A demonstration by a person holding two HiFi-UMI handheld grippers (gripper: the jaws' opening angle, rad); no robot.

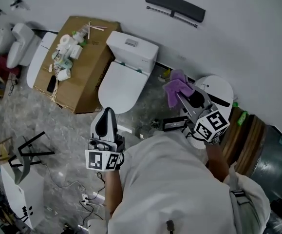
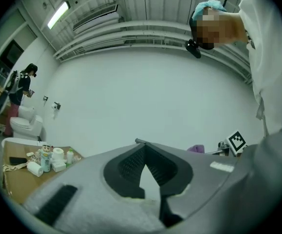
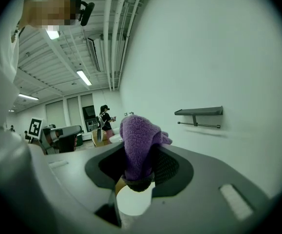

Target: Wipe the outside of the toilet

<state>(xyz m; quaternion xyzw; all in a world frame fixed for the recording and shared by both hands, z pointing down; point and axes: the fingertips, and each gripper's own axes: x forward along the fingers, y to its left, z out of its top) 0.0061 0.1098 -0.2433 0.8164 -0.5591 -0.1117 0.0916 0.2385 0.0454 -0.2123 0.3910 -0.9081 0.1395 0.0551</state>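
The right gripper (image 1: pixel 182 95) holds the purple cloth (image 1: pixel 174 87) in the air. The left gripper (image 1: pixel 107 113) is closed and empty. Wiping seems not yet begun; next, the cloth must go down onto the toilet (image 1: pixel 126 79).

Perhaps test lab: several toilets (image 1: pixel 125 79), ducting (image 3: pixel 113 30)

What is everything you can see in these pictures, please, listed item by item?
white ceramic toilet: one, white, on the floor against the wall, centre
brown cardboard box: one, brown, left of that toilet
small bottles and rolls: several, mostly white, on the box
second white toilet: one, white, far left
black wall shelf: one, black, on the wall
purple fluffy cloth: one, purple, in the right gripper
left gripper: grey, shut, empty
right gripper: grey, shut on the cloth
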